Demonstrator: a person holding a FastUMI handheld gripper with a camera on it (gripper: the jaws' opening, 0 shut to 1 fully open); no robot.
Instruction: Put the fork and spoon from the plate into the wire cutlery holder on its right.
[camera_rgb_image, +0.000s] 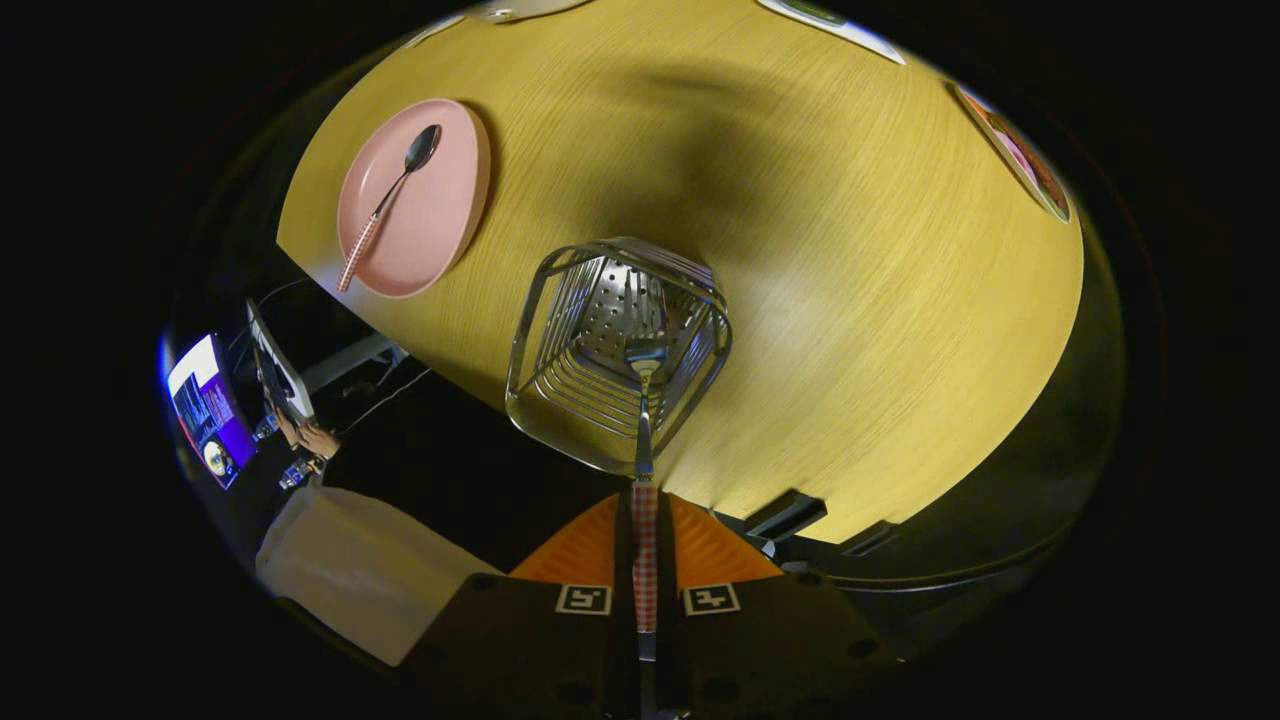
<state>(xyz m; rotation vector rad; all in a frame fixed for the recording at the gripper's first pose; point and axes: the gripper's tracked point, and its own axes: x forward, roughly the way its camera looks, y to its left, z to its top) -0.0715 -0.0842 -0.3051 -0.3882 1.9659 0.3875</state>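
My gripper (645, 545) is shut on the fork (644, 440), pressing its checked handle between both fingers. The fork points straight ahead and down, its metal head inside the mouth of the wire cutlery holder (560, 300), which stands on the wooden table (850, 300) directly beyond the fingers. I look down into the holder and see its perforated bottom. To the holder's left lies the pink plate (430, 220). A spoon (385, 200) with a checked handle rests on the plate, bowl away from me, handle end over the plate's near rim.
The table's near edge runs just ahead of the fingers. Beyond that edge, on the left, sit a lit screen (205, 405), a person's hand (318, 440) and a white cloth (350, 565). Plates or mats (1020, 155) lie at the table's far rim.
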